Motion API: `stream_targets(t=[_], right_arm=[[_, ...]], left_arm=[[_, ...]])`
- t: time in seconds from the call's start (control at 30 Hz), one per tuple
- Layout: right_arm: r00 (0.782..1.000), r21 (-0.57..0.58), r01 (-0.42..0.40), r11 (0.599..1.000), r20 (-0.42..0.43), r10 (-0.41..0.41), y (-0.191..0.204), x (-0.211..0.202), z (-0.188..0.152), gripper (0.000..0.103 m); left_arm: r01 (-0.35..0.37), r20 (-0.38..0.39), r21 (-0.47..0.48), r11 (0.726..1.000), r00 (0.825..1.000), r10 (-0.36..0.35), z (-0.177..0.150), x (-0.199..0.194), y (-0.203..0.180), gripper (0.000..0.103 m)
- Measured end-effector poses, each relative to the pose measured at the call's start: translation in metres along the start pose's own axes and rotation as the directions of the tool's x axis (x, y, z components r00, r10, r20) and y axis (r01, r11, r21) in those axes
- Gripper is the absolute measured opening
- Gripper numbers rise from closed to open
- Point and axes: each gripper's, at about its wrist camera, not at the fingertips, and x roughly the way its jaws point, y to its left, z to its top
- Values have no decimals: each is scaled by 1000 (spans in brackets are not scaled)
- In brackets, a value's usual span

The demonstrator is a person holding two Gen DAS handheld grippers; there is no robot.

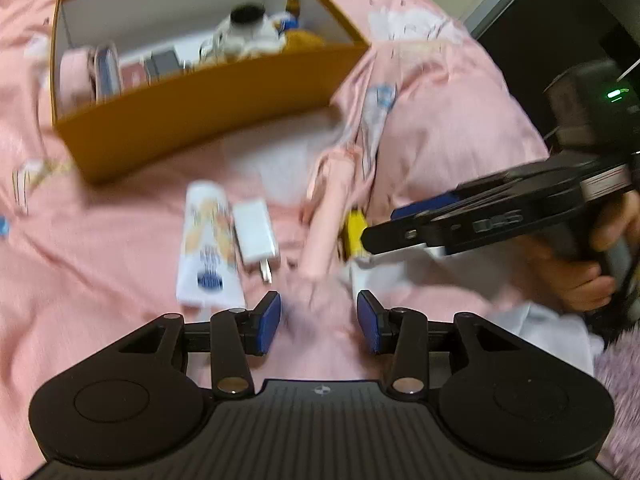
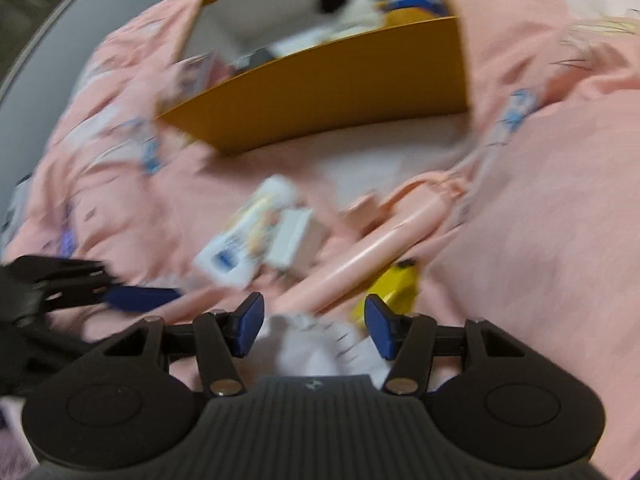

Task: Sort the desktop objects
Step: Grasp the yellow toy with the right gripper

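Observation:
An orange box (image 1: 208,92) with several small items inside stands on the pink bedsheet; it also shows in the right wrist view (image 2: 332,92). In front of it lie a white tube (image 1: 208,248), a white charger (image 1: 255,234), a pink stick-like object (image 1: 326,220) and a yellow item (image 1: 354,232). My left gripper (image 1: 319,322) is open and empty above the sheet, just short of these. My right gripper (image 2: 314,326) is open and empty over a white crumpled item (image 2: 320,346), near the yellow item (image 2: 396,288) and the pink object (image 2: 360,264). Both views are blurred.
The pink sheet (image 1: 440,140) is rumpled into folds at the right. A dark area beyond the bed edge (image 1: 560,32) lies at the upper right. A purple fluffy fabric (image 1: 620,380) sits at the lower right. The right gripper's body (image 1: 500,212) reaches in from the right.

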Motion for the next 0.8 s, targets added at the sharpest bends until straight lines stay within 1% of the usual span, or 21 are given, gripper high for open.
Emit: stream_targets(t=[0.03,0.07,0.13,0.17,0.23,0.3,0.37,0.47,0.57,0.6,0.67,0.73,0.8], right_arm=[[1000,17,26,1000,-9,-26,-2,6,3,57],[998,34,51,998,-31,-50,-5,13,6,51],[993,47,92,995,-77,-88,-6,28,7,42],[988,50,127,991,-99,-122,-6,37,6,39],[979,43,175,984,-110,-169,-6,46,5,39],[976,55,195,979,-114,-188,-7,52,4,40],[969,62,227,972,-116,-219,-12,59,4,40],[965,78,240,968,-126,-229,-17,67,1,39],[968,90,234,968,-111,-224,-19,62,-1,33],[970,90,229,969,-103,-220,-19,59,-2,30],[974,88,218,972,-81,-212,-17,49,-5,24],[978,80,204,976,-51,-200,-15,38,-7,22],[985,82,171,982,-15,-170,-15,25,-9,21]], left_arm=[[5,5,8,1000,1000,-5,5,1,0,48],[9,5,14,1000,1000,-9,10,3,0,48],[12,2,31,999,1000,-12,19,10,-1,48],[16,-3,54,998,1000,-15,24,16,-3,48],[22,-10,84,996,1000,-21,30,28,-5,48],[38,-25,93,995,999,-36,33,38,-5,48],[37,-29,98,995,999,-35,34,45,-3,47],[39,-35,98,994,999,-35,33,49,-1,48],[-28,-18,78,997,999,29,30,46,4,48],[-65,3,65,996,998,65,29,43,6,48],[-98,34,36,995,995,97,29,37,12,48],[-82,38,1,997,996,82,29,34,19,48],[-59,20,-28,998,998,60,31,37,24,48]])
